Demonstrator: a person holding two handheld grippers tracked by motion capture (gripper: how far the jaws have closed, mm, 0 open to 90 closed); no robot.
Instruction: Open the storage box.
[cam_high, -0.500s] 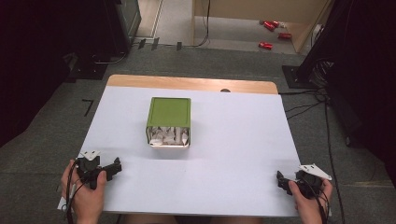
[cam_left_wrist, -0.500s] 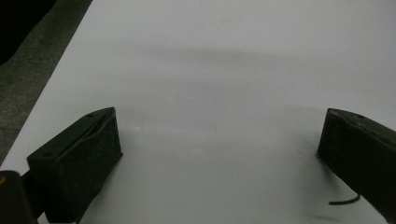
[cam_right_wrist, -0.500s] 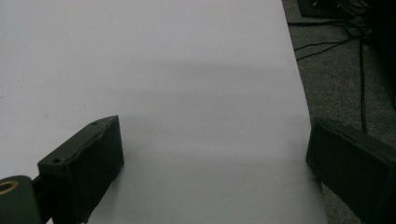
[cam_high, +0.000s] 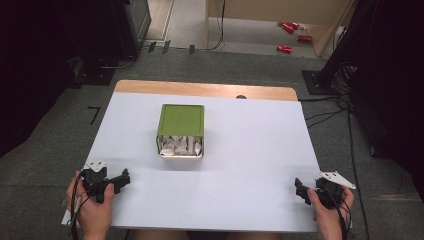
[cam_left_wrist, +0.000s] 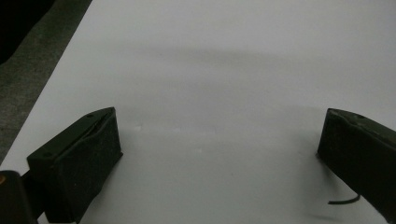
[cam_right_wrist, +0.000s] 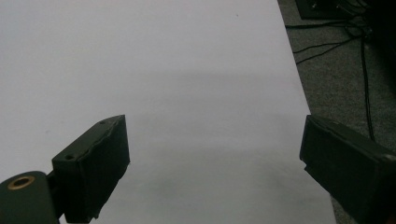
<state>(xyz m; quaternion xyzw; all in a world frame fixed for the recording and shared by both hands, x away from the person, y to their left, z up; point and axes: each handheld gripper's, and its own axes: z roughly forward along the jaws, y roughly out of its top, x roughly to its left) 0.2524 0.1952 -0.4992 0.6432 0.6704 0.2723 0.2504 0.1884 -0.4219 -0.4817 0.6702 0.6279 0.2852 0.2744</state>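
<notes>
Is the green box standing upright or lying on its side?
On its side: the green box shows a green face upward, while its open mouth faces the person, with white packets visible inside.

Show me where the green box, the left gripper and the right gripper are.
green box (cam_high: 181, 120), high view, middle of its green top.
left gripper (cam_high: 124, 178), high view, between its jaw tips.
right gripper (cam_high: 298, 189), high view, between its jaw tips.

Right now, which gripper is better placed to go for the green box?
Left, narrowly. The green box sits left of the table's middle, so the left gripper at the near-left corner has the shorter path. The right gripper waits at the far near-right corner. Both stand open and hold nothing.
</notes>
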